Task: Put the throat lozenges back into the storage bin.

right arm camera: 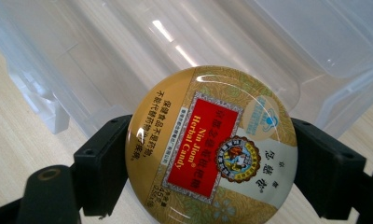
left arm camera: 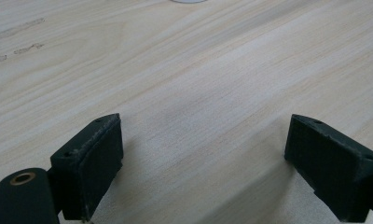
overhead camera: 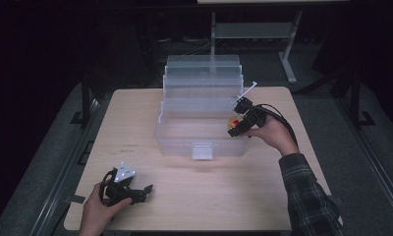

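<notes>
A round golden candy tin [right arm camera: 211, 144] with a red label sits between the two black pads of my right gripper [right arm camera: 210, 161], which is shut on its rim. In the high view that gripper [overhead camera: 236, 124] holds the tin [overhead camera: 232, 121] over the right end of a clear plastic tiered box [overhead camera: 200, 140], just above its lower compartment. My left gripper [overhead camera: 146, 189] lies low near the table's front left corner. Its jaws stand wide apart in the left gripper view [left arm camera: 203, 144], with only bare wood between them.
The clear box stands open at the middle back of the light wooden table [overhead camera: 135, 123], its trays stepped back and up, with a latch [overhead camera: 202, 151] on the front wall. Dark floor and a metal stand [overhead camera: 288, 54] lie beyond the table.
</notes>
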`<control>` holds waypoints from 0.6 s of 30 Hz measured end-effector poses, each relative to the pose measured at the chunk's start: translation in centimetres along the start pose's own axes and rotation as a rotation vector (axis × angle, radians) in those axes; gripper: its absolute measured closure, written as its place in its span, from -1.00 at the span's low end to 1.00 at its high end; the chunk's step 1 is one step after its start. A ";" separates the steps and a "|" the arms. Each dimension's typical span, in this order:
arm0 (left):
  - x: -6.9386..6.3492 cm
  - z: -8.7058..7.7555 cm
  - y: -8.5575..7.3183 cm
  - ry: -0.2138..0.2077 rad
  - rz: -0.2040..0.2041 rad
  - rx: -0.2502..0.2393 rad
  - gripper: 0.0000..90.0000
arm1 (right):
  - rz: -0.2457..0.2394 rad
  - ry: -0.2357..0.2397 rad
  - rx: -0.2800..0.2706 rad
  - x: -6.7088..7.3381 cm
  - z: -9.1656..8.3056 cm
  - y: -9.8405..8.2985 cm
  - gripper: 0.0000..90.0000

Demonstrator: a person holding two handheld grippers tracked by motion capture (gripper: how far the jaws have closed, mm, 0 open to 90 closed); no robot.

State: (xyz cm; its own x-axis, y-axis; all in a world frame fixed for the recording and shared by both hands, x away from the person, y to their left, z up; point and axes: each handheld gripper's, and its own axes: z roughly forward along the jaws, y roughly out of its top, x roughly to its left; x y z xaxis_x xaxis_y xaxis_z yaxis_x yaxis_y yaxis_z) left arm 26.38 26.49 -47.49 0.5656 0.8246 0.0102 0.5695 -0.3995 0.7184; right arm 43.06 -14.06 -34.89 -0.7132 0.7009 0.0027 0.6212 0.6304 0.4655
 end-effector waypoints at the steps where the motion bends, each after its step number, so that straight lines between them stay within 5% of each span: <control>1: 0.0 0.0 0.0 0.000 0.000 0.000 -0.77 | 0.000 -0.002 0.001 0.0 0.0 0.0 -0.58; 18: 0.0 0.0 0.0 0.000 0.000 0.000 -0.77 | 0.013 -0.011 -0.071 -0.1 -2.2 -1.9 -0.67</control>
State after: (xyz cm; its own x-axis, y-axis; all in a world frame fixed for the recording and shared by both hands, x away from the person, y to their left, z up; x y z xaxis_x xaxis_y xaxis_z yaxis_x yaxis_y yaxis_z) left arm 26.38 26.49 -47.49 0.5656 0.8246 0.0102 0.5692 -0.3993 0.7187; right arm 41.24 -16.07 -33.84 -0.7015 0.7127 -0.0006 0.6055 0.5964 0.5270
